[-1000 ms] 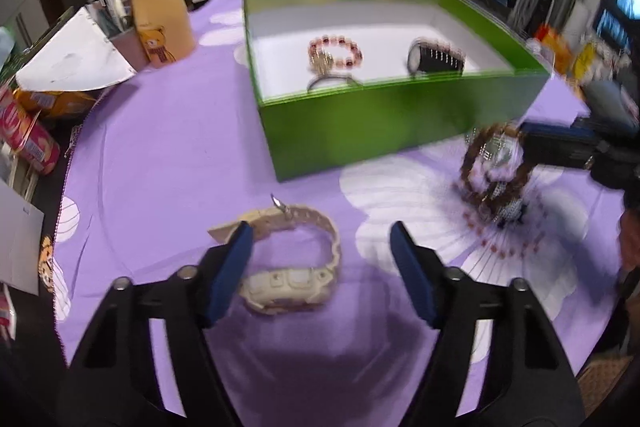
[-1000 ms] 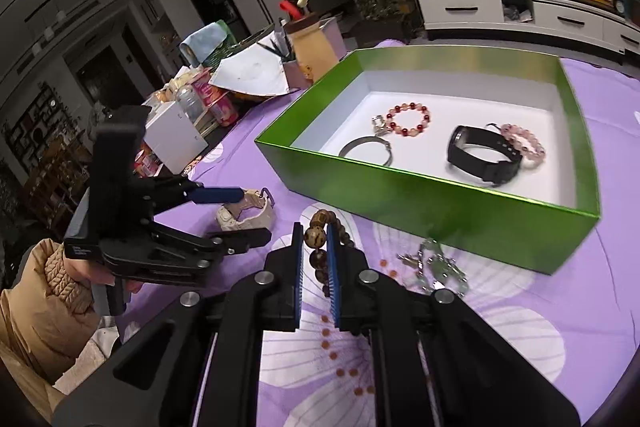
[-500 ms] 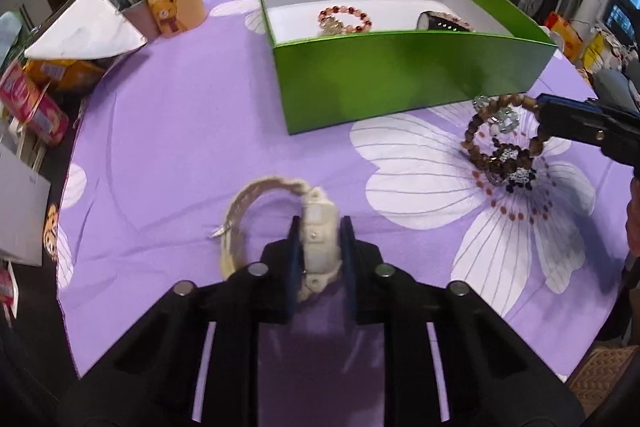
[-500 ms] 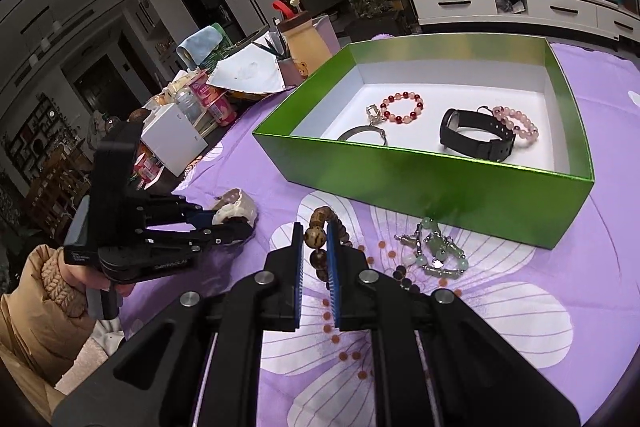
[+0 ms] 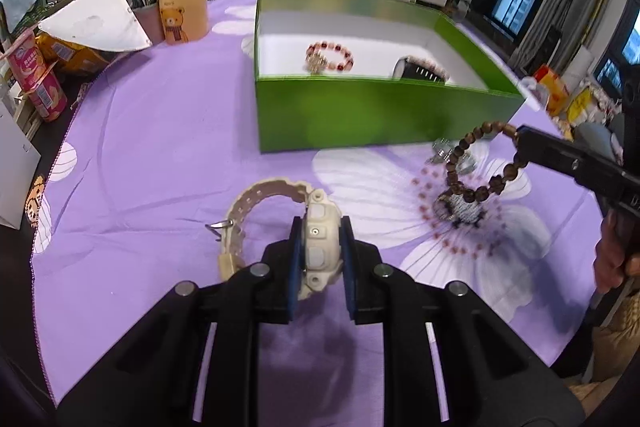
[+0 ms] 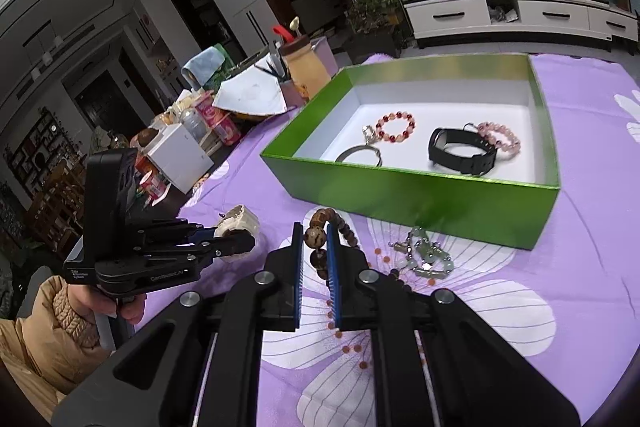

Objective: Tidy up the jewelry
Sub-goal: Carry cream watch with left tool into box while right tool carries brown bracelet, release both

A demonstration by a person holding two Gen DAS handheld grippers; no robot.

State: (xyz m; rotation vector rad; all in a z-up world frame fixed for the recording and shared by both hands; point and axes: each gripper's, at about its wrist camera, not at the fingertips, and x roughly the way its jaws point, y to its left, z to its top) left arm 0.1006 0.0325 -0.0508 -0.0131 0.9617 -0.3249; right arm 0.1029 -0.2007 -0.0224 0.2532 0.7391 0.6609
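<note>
Both loads now off the purple floral cloth [image 5: 168, 131]: left gripper [image 5: 320, 259] newly clenched on the cream plastic wristwatch [image 5: 320, 247], right gripper [image 6: 316, 263] clamping the brown wooden bead bracelet [image 6: 316, 239], seemingly lifted, both short of the green cardboard box [image 6: 420, 187], ready for carrying across.

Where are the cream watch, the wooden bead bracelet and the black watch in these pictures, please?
cream watch [image 5: 320, 251], left wrist view, on its case.
wooden bead bracelet [image 6: 315, 238], right wrist view, on the large bead.
black watch [image 6: 460, 149], right wrist view, on its strap.
</note>
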